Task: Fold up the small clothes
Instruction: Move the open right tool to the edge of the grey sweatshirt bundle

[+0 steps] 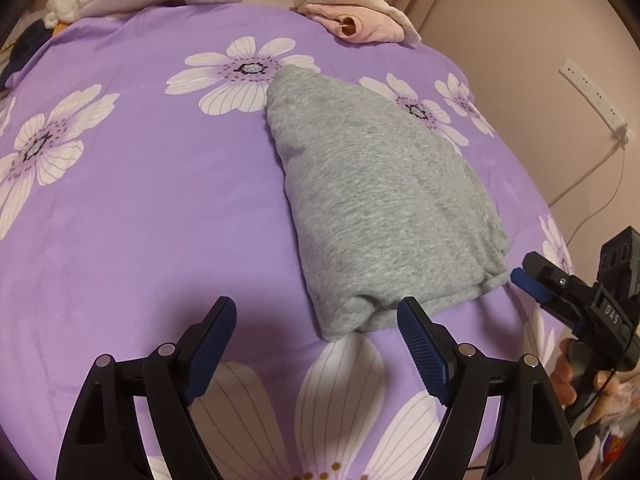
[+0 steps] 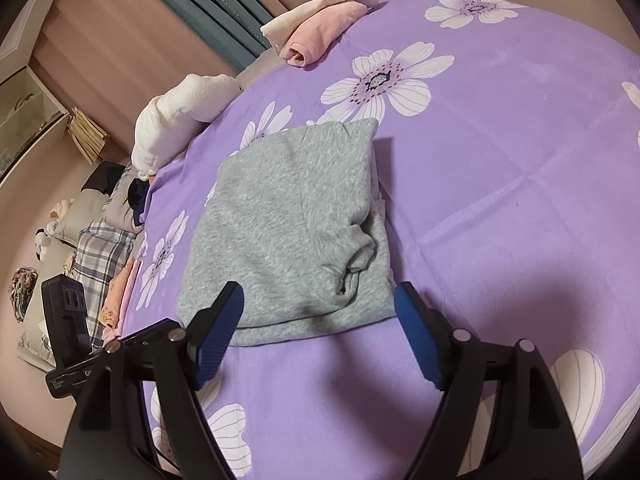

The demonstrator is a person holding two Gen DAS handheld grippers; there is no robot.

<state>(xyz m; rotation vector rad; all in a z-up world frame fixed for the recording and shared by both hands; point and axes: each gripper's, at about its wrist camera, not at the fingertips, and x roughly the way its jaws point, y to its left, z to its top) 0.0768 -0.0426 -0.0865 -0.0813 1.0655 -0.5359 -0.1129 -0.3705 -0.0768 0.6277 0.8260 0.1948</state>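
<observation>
Left wrist view shows the grey garment lying folded into a compact bundle mid-bed on the purple flowered bedspread, so its folding looks done. Both the left gripper and right gripper stand wide apart, empty, just short of its near edge. A pink garment near the far edge looks roughly bundled. Curtains hang beyond the bed.
</observation>
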